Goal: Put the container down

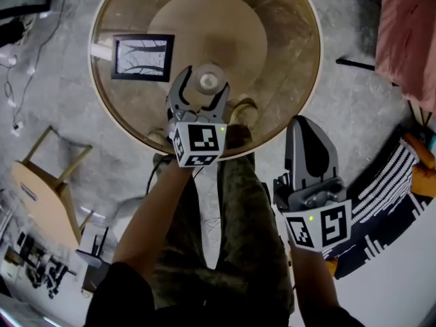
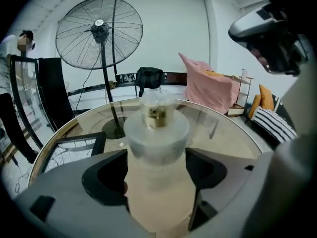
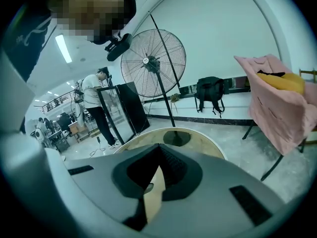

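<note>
holding the container point(image 2: 156, 133) in the left gripper point(image 1: 201, 84), jaws pinched on its frosted waist, upright, over the near rim of the glass table point(image 1: 286, 60). hard to tell whether touching the glass yet. right gripper point(image 3: 158, 155) parked off to the side past the rim, closed on nothing.

could go badly by letting go this close to the edge: little tabletop under the base there, so likely to tip off toward the floor. could also clack hard on the glass if lowered fast, or skid, smooth plastic on smooth glass. looks top-heavy with that wide cap, so easy to topple if released at a tilt.

frosted translucent body, rounded, narrower where gripped. broad milky cylindrical cap, clear dome above, something small and golden inside. round transparent tabletop over a pale disc base, dark-framed picture point(image 1: 142, 57) lying flat further left.
</note>
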A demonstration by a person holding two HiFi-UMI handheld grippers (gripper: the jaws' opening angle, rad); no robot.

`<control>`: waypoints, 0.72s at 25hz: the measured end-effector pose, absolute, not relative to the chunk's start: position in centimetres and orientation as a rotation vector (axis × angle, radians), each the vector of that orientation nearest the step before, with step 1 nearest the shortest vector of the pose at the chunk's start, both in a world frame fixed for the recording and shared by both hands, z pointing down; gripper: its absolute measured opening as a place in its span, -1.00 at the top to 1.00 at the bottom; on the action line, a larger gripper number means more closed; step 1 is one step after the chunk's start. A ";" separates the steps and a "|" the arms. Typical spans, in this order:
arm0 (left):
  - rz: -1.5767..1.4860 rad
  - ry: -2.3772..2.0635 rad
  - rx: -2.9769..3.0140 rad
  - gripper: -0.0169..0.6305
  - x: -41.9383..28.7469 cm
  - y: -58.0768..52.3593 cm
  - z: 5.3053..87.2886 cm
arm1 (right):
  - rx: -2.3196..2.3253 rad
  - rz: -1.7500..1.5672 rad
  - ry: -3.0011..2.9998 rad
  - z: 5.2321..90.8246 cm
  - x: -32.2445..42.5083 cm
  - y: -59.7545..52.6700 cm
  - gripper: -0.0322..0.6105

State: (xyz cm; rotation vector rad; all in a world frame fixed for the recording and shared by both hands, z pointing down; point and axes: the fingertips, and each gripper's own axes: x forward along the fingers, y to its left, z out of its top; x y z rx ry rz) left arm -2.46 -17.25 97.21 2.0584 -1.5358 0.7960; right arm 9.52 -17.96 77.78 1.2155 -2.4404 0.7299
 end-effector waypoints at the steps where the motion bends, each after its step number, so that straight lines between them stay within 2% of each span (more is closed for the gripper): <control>1: 0.788 -1.529 2.057 -0.16 -2.6 -16.6 97.1 | 1.220 0.723 -2.442 77.5 9.4 -17.8 0.83; 9: 0.580 -1.448 2.145 -0.16 -3.5 -11.0 90.4 | 1.313 0.618 -2.349 75.7 11.3 -14.1 0.83; 14: 0.388 -1.396 2.253 -0.15 -6.1 -7.1 78.1 | 1.333 0.584 -2.315 70.5 10.3 -9.2 0.83; 18: 0.267 -1.393 2.274 0.00 -9.2 -3.9 66.8 | 1.380 0.565 -2.330 62.8 7.8 -5.9 0.83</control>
